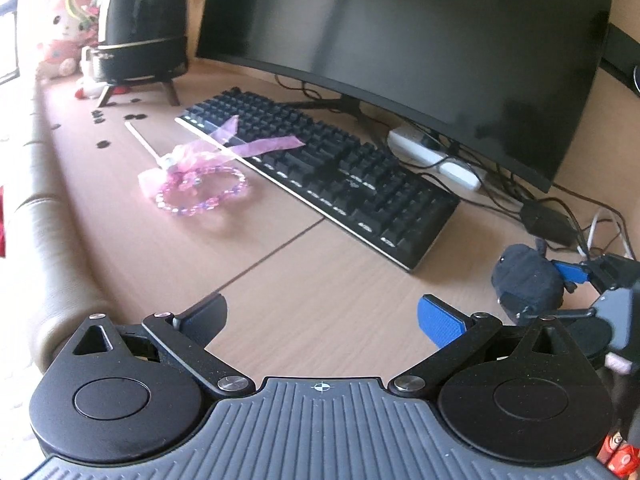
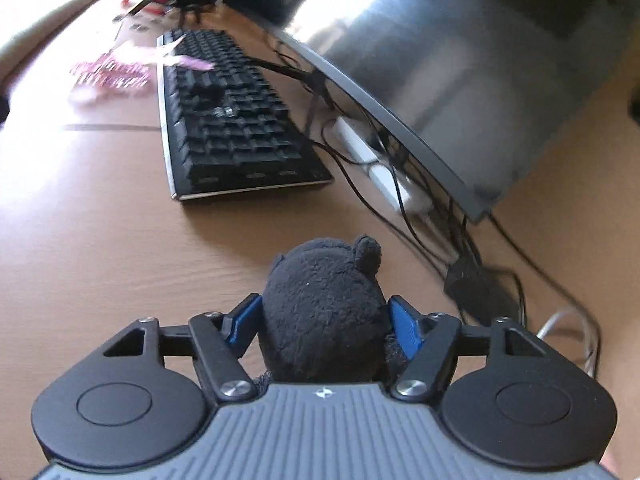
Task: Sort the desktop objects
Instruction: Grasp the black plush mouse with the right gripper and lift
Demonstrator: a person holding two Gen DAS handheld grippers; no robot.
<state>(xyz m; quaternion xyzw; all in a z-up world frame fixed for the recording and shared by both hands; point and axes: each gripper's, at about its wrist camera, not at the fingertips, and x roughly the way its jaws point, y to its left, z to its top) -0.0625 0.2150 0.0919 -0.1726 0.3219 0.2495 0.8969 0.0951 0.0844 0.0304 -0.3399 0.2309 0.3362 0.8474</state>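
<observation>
A small black plush toy [image 2: 320, 304] with round ears sits between the blue pads of my right gripper [image 2: 324, 320], and both pads press on its sides. The left wrist view shows the same plush toy [image 1: 528, 276] at the right edge, held by the right gripper [image 1: 560, 284]. My left gripper [image 1: 320, 316] hangs open above bare wood with nothing between its fingers. A pink bead bracelet [image 1: 202, 192] with a pink ribbon wand [image 1: 224, 144] lies on the desk [image 1: 280, 280] left of the keyboard.
A black keyboard [image 1: 320, 168] lies in front of a curved monitor [image 1: 400, 40]. A white power strip [image 1: 432, 156], a black adapter [image 1: 548, 220] and cables sit under the screen. A black speaker [image 1: 140, 28] and pink plush doll [image 1: 64, 40] stand far left. A padded edge [image 1: 44, 220] borders the desk.
</observation>
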